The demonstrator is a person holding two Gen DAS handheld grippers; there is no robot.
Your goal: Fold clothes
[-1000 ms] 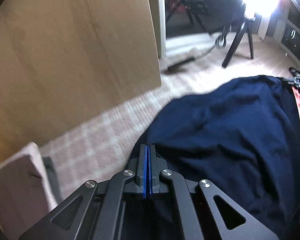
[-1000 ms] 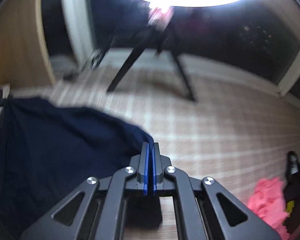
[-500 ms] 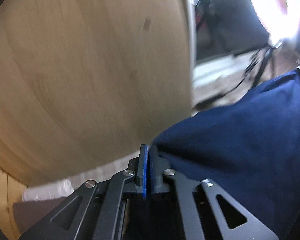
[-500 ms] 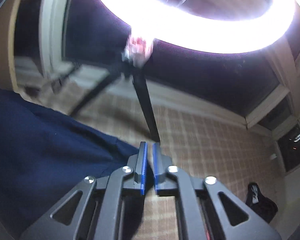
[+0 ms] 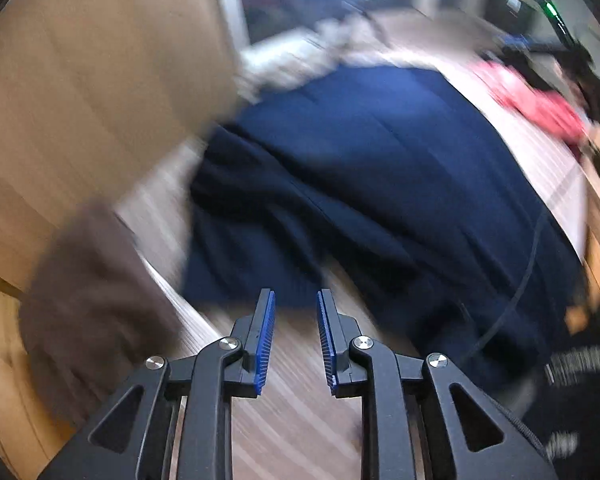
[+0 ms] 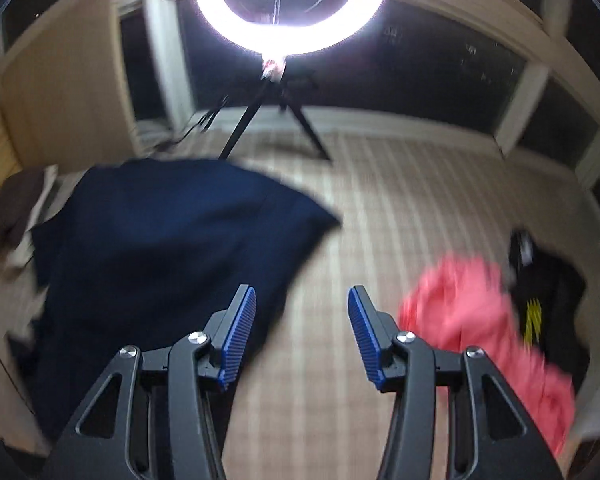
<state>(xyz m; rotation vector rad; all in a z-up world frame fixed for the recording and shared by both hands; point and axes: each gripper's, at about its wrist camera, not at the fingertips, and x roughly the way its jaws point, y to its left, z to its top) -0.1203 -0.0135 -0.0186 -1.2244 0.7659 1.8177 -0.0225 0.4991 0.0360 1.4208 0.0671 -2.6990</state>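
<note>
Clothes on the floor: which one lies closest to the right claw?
The navy garment, reaching right up beside the right claw; the pink garment lies farther off.

— How do the two grippers stand?
— Both point steeply down. The left gripper (image 5: 296, 300) has just parted its jaws a little, with nothing between them. The right gripper (image 6: 302, 296) has just opened wider, also empty.

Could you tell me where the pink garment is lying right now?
In the right wrist view the pink garment lies on the checked floor, right of the right gripper, beside a black item.
</note>
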